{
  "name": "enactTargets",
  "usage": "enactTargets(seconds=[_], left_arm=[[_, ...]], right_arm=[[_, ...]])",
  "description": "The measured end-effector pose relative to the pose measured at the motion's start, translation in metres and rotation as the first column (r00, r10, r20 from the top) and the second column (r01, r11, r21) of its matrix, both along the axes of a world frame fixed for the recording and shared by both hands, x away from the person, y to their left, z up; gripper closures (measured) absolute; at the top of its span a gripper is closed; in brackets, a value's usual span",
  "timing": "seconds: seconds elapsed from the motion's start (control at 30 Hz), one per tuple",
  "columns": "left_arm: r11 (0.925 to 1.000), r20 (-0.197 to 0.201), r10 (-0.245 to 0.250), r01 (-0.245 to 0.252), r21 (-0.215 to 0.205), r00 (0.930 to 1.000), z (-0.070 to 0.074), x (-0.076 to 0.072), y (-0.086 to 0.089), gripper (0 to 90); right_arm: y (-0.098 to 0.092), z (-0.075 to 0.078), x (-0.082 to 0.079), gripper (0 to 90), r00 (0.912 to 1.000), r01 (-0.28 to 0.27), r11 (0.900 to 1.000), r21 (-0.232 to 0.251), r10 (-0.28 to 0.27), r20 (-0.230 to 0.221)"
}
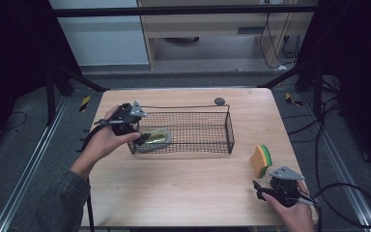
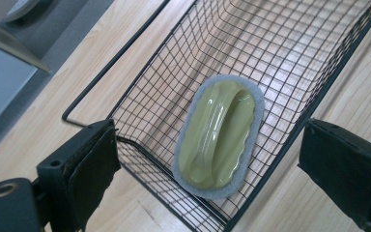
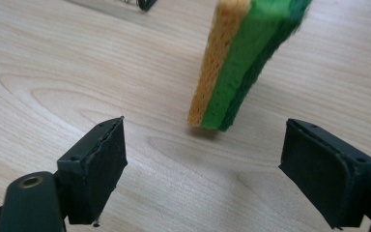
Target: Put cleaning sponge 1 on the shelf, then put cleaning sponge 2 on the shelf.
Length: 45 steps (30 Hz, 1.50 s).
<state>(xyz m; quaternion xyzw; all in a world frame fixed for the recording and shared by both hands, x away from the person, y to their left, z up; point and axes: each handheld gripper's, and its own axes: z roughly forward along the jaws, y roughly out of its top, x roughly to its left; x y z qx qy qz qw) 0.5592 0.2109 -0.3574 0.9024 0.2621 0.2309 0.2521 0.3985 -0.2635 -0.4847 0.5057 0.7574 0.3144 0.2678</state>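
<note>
A black wire basket [image 1: 229, 130] stands on the wooden table [image 1: 188, 188]. An olive-green scrubber with a grey pad rim [image 1: 155, 137] lies flat in its left end. My left gripper [image 1: 142, 137] hovers at that end, open. In the left gripper view its jaws straddle the basket [image 2: 140, 92] corner and the scrubber [image 2: 220, 135] lies free on the mesh below. A yellow-and-green sponge [image 1: 261, 160] stands on edge at the right of the table. My right gripper [image 1: 260, 190] is just in front of it, open. In the right gripper view the sponge [image 3: 236, 63] stands beyond the spread jaws, untouched.
A small dark round object [image 1: 219, 101] lies on the table behind the basket. Bare wood stretches between the basket and the near edge. Dark frame legs flank the table, and cables lie on the floor at the right.
</note>
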Motion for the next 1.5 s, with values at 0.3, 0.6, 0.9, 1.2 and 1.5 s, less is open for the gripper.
enactTargets(seconds=[0.3,0.6,0.9,1.2,1.5], left_arm=[[0.9893,0.029,0.089,-0.085,-0.119,0.9956,-0.007,-0.020,0.037,4.9],[0.9692,0.009,0.157,-0.152,-0.193,0.9876,-0.031,-0.036,0.061,4.8],[0.9356,-0.053,0.240,-0.245,-0.254,0.9694,-0.076,-0.044,0.082,5.1],[0.9218,-0.093,0.297,-0.310,-0.232,0.9505,-0.109,-0.050,0.097,5.2],[0.9331,-0.133,0.284,-0.306,-0.189,0.9495,-0.129,-0.054,0.091,4.8]], right_arm=[[0.000,0.005,-0.001,18.6,0.9999,0.009,1.000,0.005,-0.009,0.007],[-0.001,0.009,-0.002,20.7,0.9998,0.018,1.000,0.025,-0.018,0.006],[-0.001,0.020,-0.003,20.5,0.9994,0.023,0.999,0.026,-0.024,0.026],[-0.002,0.052,0.003,20.6,0.9999,0.013,0.999,0.037,-0.014,0.002],[-0.008,0.077,0.017,24.4,0.9987,0.032,0.998,0.058,-0.029,-0.041]])
